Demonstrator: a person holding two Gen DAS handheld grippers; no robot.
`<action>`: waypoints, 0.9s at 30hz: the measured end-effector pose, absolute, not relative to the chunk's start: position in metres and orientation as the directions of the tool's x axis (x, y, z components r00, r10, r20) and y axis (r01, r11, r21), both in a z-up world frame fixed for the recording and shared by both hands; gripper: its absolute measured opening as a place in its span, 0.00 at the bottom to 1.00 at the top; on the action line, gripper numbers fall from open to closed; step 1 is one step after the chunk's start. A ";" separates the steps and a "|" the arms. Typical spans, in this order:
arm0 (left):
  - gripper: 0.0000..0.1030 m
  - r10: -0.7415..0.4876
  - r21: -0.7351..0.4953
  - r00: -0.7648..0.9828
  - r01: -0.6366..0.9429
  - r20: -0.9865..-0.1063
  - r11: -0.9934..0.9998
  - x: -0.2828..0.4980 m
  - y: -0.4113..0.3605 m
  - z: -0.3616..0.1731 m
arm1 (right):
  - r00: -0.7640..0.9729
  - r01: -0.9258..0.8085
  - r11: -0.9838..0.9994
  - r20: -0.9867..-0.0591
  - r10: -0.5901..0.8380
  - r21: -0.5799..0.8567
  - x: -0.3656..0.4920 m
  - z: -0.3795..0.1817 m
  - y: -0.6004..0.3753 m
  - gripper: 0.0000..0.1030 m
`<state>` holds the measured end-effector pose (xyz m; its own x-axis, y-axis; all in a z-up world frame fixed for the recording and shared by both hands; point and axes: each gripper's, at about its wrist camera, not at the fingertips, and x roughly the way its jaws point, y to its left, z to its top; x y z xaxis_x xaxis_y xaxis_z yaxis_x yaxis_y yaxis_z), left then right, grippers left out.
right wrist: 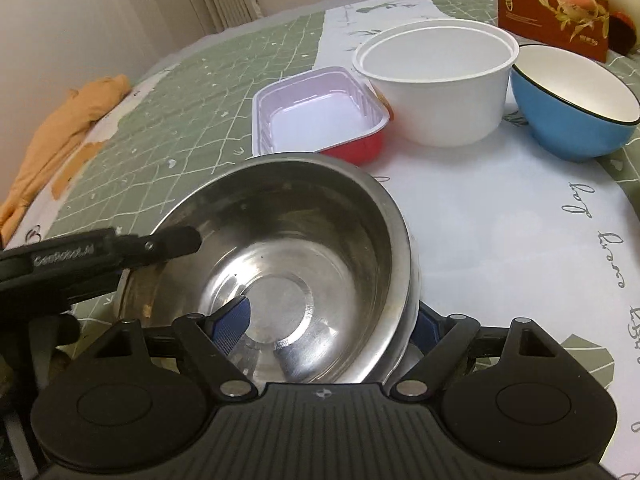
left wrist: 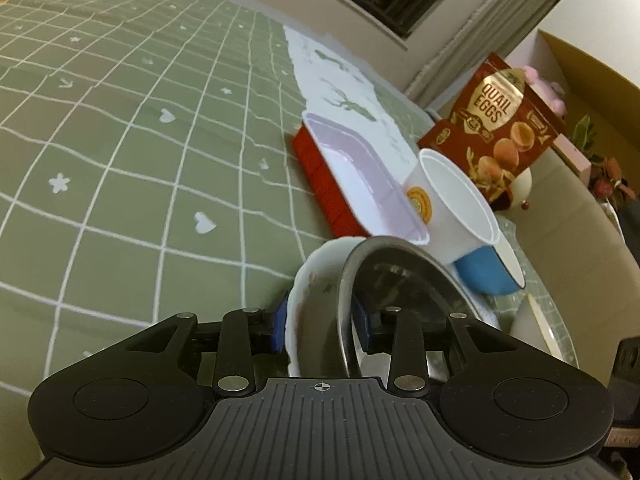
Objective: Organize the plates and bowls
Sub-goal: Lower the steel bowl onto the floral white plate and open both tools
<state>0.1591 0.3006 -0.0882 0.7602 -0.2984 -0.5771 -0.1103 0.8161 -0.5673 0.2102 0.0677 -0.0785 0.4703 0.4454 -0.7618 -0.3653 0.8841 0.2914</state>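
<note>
A steel bowl [right wrist: 288, 264] sits nested on a white scalloped plate [left wrist: 310, 288] at the table's near side. My left gripper [left wrist: 320, 328] is shut on the rims of the plate and steel bowl [left wrist: 384, 276] together; its arm shows at the left of the right wrist view [right wrist: 100, 252]. My right gripper [right wrist: 332, 328] clamps the near rim of the same steel bowl, one blue pad inside, one outside. Behind stand a red tray with a pale lining [right wrist: 320, 116], a white plastic bowl [right wrist: 440, 80] and a blue bowl [right wrist: 576, 104].
A quail eggs packet [left wrist: 496, 120] stands at the back of the table. An orange cloth [right wrist: 68, 120] lies at the far left edge. A green checked tablecloth [left wrist: 120, 140] and a white runner [right wrist: 500, 220] cover the round table. A cardboard box [left wrist: 580, 76] stands beyond.
</note>
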 end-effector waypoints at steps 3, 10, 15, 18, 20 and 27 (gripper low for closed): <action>0.40 -0.306 -0.567 0.768 -0.090 -0.563 0.819 0.165 0.294 -0.086 | 0.478 -0.360 0.886 -0.757 0.445 0.293 0.212 -0.077 0.061 0.82; 0.40 -0.347 -0.608 0.780 -0.054 -0.521 0.792 0.184 0.279 -0.095 | 0.516 -0.305 0.905 -0.747 0.419 0.297 0.222 -0.079 0.039 0.82; 0.42 -0.344 -0.616 0.791 -0.051 -0.506 0.786 0.192 0.273 -0.095 | 0.528 -0.297 0.909 -0.743 0.412 0.293 0.222 -0.079 0.033 0.82; 0.43 -0.342 -0.608 0.795 -0.042 -0.501 0.793 0.193 0.269 -0.093 | 0.535 -0.293 0.912 -0.742 0.404 0.286 0.222 -0.079 0.032 0.82; 0.43 -0.343 -0.607 0.795 -0.039 -0.500 0.794 0.194 0.269 -0.094 | 0.540 -0.289 0.914 -0.740 0.401 0.284 0.223 -0.080 0.032 0.82; 0.43 -0.353 -0.615 0.796 -0.031 -0.492 0.788 0.197 0.272 -0.098 | 0.561 -0.296 0.927 -0.743 0.365 0.232 0.219 -0.080 0.040 0.83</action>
<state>0.1968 0.2718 -0.0975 0.7960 -0.3526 -0.4921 -0.0309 0.7882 -0.6146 0.2189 0.0401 -0.0796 0.5611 0.3652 -0.7428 -0.2965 0.9265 0.2316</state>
